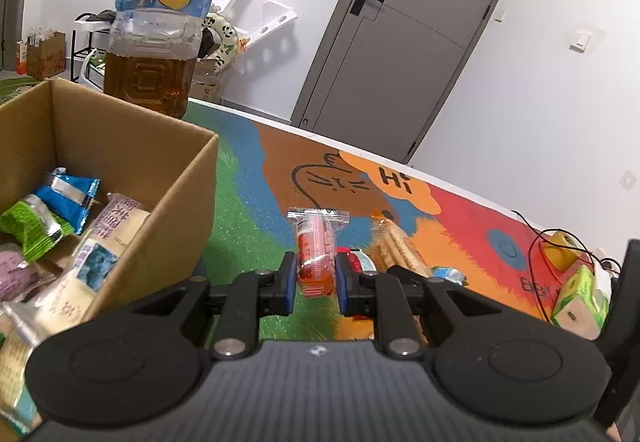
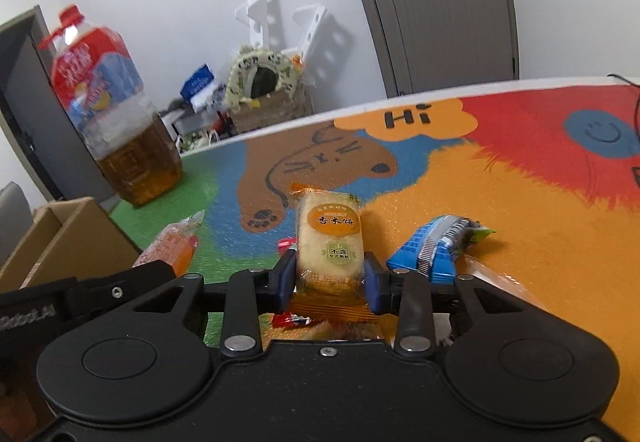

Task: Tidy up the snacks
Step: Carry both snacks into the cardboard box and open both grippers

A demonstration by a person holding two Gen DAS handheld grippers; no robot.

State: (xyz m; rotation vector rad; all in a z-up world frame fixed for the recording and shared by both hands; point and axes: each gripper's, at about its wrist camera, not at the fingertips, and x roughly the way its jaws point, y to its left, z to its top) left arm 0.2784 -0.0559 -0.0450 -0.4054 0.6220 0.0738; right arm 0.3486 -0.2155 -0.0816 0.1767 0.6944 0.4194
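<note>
Leftmost, cardboard box (image 1: 132, 162), part-filled with packets. Left gripper (image 1: 316, 274) clamped on red-orange snack pack (image 1: 316, 254), just right of box. Right gripper (image 2: 330, 278) clamped on rice cracker pack (image 2: 330, 242). Step: carrying. Next, likely swing left over box, release.

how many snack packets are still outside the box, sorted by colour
Red-orange: 1, the red-orange packet held in the left gripper
Yellow-orange: 1, the rice cracker packet held in the right gripper
Blue: 1, the blue packet on the mat
Small red: 1, the red wrapper beside the cracker
Total: 4
</note>
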